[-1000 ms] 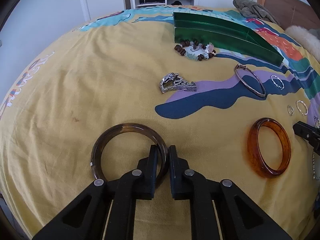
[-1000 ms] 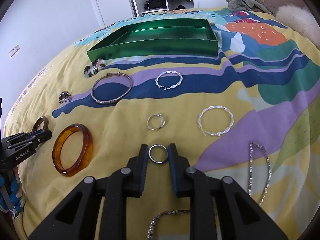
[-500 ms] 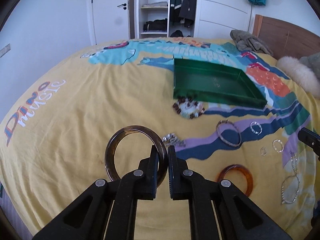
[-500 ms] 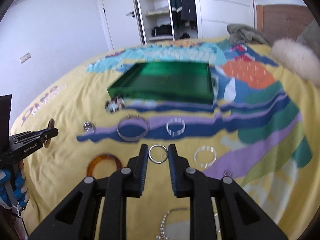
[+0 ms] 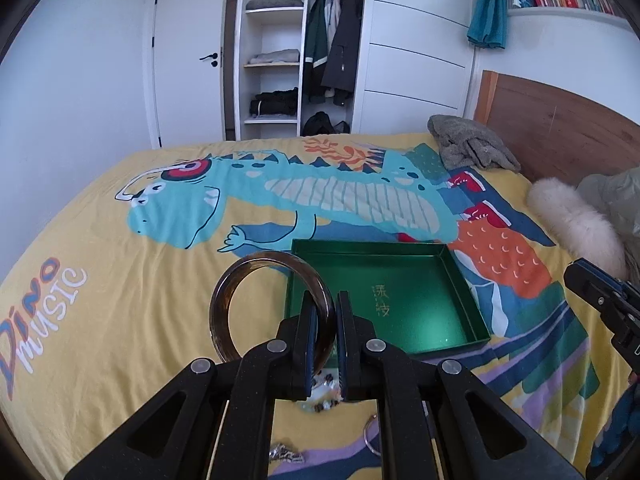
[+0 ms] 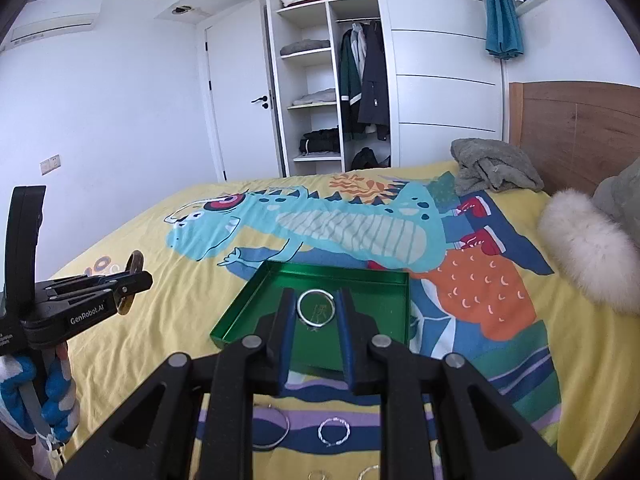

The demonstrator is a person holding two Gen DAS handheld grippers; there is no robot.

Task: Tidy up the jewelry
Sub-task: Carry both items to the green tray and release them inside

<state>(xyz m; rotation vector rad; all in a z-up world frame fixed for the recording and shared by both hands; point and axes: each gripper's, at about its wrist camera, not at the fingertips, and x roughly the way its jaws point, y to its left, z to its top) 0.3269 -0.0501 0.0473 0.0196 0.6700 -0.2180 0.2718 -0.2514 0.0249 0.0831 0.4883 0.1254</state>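
Observation:
My left gripper (image 5: pixel 323 308) is shut on a dark brown bangle (image 5: pixel 228 292), held upright in the air just left of the green tray (image 5: pixel 460 276). The left gripper also shows in the right wrist view (image 6: pixel 132 280). My right gripper (image 6: pixel 315 304) is shut on a small silver ring (image 6: pixel 316 307), held in the air in front of the green tray (image 6: pixel 240 308). The tray holds no jewelry. The right gripper shows at the right edge of the left wrist view (image 5: pixel 592 292).
On the bedspread below lie a beaded bracelet (image 5: pixel 322 402), a silver chain bracelet (image 5: pixel 286 456), a silver bangle (image 6: pixel 276 432) and a twisted silver hoop (image 6: pixel 334 432). A grey towel (image 5: pixel 468 148), a fluffy white pillow (image 5: pixel 576 224) and the wooden headboard (image 5: pixel 560 128) are at the right.
Both grippers have risen from the bedspread and moved toward the green tray, the left one carrying the brown bangle, the right one the silver ring.

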